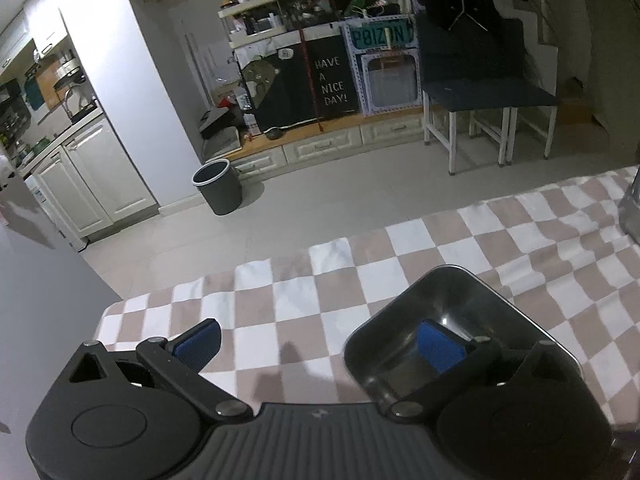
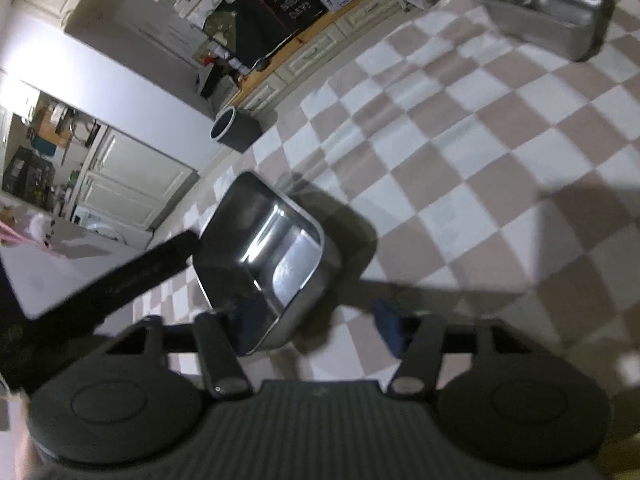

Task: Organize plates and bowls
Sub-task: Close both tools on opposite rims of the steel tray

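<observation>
Steel tray (image 1: 452, 328) sits on the checkered cloth (image 1: 340, 288) near the front left corner of the surface, rounded-rectangle shape, hollow side up. In the left wrist view it lies at about 1 o'clock from the left tool (image 1: 320, 346), close in: the tool's right finger pad (image 1: 440, 346) is down inside the tray against its near-left wall, the other pad (image 1: 198, 344) well outside to the left over the cloth. So the left tool is spread wide, straddling that wall, not clamped on anything. Tray's long axis runs roughly from 7 to 1 o'clock in this view. From the right wrist view the same tray (image 2: 264, 256) is at about 11 o'clock from the right tool (image 2: 308, 324); that tool is also spread wide, its left finger overlapping the tray's near rim in the blurred picture, contact can't be confirmed. A black bar (image 2: 120, 276) reaches the tray's left edge there, probably the left tool. Second steel tray (image 2: 548, 4) is far off at 1 o'clock, well apart. Judgement: left tool is nearer and better placed; closing on the wall is the next step, then carry toward the far tray to nest them.
</observation>
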Motion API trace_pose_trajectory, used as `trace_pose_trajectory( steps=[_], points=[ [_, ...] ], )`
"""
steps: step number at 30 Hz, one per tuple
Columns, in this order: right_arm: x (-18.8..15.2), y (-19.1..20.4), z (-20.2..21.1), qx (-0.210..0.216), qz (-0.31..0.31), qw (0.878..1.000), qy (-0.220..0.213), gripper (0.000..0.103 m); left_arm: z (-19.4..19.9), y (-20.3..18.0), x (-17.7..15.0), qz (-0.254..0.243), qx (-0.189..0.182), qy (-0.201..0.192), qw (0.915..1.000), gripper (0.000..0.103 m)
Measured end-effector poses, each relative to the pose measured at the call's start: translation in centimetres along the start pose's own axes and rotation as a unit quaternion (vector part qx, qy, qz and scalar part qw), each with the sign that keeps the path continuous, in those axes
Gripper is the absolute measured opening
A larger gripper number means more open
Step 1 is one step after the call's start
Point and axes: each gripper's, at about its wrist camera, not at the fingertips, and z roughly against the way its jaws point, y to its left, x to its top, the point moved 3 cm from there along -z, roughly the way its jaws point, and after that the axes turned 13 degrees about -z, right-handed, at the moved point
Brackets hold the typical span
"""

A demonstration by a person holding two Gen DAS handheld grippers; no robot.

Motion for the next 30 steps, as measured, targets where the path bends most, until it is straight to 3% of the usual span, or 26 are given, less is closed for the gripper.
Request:
trace_pose_trajectory(
  steps=[6,10,15,17,18,23,27,30],
  points=[
    [-0.5,0.1,-0.5,0.0,-0.004,1.0,-0.001,0.051,-1.4,-0.2,-0.6,-0.001,0.017,0.007,0.9998,0.097],
    [-0.1,0.6,0.1,0.02,0.038,0.999,0.006,0.032,-0.9,1.2,-1.3,0.028,0.012,0.008,0.9995,0.09],
    [0.4,1.0,0.4,0.021,0.065,0.998,0.0,0.028,0.4,2.5,-2.0,0.041,0.008,0.003,0.9991,0.087],
    [0.7,1.2,0.8,0.013,0.083,0.996,-0.008,0.024,0.8,2.9,-2.3,0.049,0.015,0.005,0.9987,0.075],
    [1.0,1.4,0.9,0.007,0.095,0.995,-0.012,0.022,0.7,3.3,-2.5,0.056,0.013,0.01,0.9983,0.075],
    [2.5,1.6,0.6,-0.022,0.128,0.991,-0.031,0.004,0.7,3.8,-3.4,0.099,-0.034,0.004,0.9945,0.068],
    [3.7,1.5,0.6,-0.03,0.14,0.989,-0.041,0.003,2.1,3.6,-4.0,0.147,-0.094,-0.023,0.9844,0.067],
    [4.2,1.5,0.3,-0.033,0.15,0.987,-0.049,0.002,3.5,3.0,-4.8,0.169,-0.118,-0.036,0.9778,0.062]
  ],
)
